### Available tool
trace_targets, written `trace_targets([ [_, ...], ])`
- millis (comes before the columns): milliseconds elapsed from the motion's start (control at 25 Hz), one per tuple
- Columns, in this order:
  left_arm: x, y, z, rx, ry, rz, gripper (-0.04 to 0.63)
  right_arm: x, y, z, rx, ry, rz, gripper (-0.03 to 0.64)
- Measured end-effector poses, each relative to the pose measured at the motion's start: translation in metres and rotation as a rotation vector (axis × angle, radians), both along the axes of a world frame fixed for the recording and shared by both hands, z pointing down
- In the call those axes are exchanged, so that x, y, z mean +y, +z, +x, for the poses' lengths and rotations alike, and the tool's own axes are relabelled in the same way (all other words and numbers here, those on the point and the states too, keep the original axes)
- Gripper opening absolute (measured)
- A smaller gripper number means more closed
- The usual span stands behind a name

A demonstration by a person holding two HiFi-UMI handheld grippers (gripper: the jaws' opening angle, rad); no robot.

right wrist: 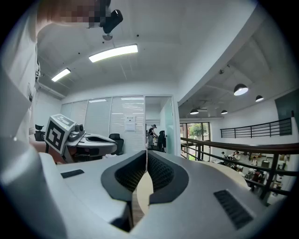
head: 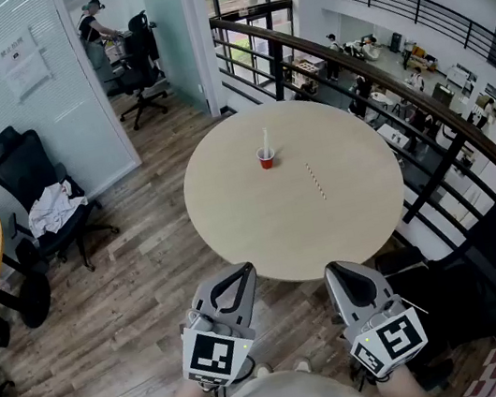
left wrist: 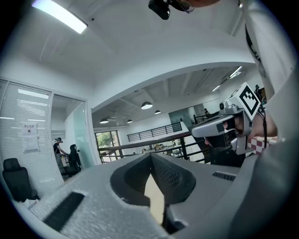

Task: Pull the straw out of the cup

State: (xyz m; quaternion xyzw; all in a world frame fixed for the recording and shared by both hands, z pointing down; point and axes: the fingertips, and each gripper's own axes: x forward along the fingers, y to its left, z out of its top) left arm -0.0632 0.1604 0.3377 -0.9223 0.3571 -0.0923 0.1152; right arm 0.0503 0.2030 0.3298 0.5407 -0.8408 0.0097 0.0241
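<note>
One small red cup [head: 266, 161], two straws, two grey claws held clear of them.
The cup stands upright near the middle of the round beige surface [head: 263, 228] with one white straw [head: 265, 139] upright in it. A second thin pale straw [head: 315, 181] lies flat to its right, nearer. The left claw [head: 245, 268] and right claw [head: 330, 268] are both pressed together and empty, off the near edge above the wood-plank floor [head: 140, 288].
</note>
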Motion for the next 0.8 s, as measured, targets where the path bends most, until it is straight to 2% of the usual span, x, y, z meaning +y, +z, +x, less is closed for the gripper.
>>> trace_targets([
  [120,0.007,-0.008,-0.002,0.012,0.005,0.011,0.012,0.003,0.000,-0.002,-0.014,0.000,0.002,0.029],
  [640,0.012,-0.003,0.001,0.012,0.007,-0.029,0.012,0.007,-0.005,-0.004,-0.037,-0.011,0.000,0.029],
  [800,0.013,0.003,0.010,-0.013,0.007,-0.035,0.012,0.009,-0.002,0.002,-0.094,-0.031,-0.014,0.029],
])
